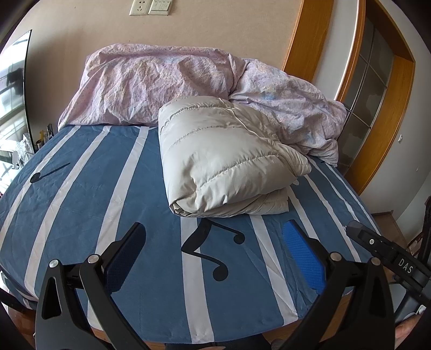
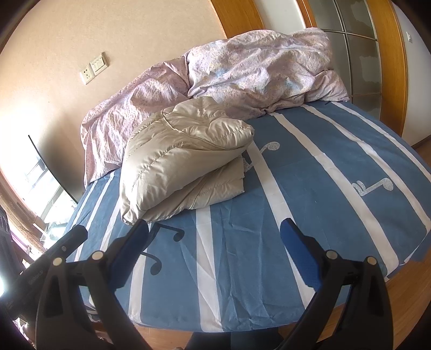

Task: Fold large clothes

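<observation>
Both hand-held grippers, left (image 1: 212,258) and right (image 2: 214,247), hover spread above the bed (image 1: 150,282).

Folded beige puffer jacket (image 1: 223,156) on bed

— A bedroom in someone's home, isn't it?

— Yes. That bed (image 1: 80,215) has a blue striped sheet printed with music notes, and a crumpled pink duvet (image 1: 150,86) lies at the far end.

— And the walls?

— A socket and light switch (image 1: 150,6) on the far wall, a wood-framed glazed door (image 1: 377,67) to the right.
</observation>
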The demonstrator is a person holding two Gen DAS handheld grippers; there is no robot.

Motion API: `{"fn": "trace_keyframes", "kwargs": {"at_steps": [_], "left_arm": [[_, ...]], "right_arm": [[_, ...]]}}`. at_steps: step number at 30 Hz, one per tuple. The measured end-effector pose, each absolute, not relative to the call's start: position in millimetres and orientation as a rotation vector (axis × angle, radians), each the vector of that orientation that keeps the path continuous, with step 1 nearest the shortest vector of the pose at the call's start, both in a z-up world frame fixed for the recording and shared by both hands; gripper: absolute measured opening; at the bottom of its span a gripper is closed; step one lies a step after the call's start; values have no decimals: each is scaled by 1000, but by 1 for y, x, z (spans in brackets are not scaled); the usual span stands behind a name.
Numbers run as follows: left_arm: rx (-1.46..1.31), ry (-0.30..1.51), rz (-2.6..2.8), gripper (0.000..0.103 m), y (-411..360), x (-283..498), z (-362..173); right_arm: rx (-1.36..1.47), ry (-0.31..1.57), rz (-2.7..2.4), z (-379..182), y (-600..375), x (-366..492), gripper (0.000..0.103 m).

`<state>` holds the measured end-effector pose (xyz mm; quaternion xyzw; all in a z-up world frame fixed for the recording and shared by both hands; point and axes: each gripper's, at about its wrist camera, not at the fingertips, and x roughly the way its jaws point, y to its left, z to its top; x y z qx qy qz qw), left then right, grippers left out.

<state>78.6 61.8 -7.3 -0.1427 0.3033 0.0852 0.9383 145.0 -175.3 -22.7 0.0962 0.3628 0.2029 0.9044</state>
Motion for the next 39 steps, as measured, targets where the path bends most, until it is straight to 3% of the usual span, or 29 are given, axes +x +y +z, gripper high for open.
{"fn": "trace_keyframes", "kwargs": {"at_steps": [39], "left_arm": [[-296,626,173,102,61,81,-11]], "right_arm": [[197,755,423,-27,-175,147,98]]}}
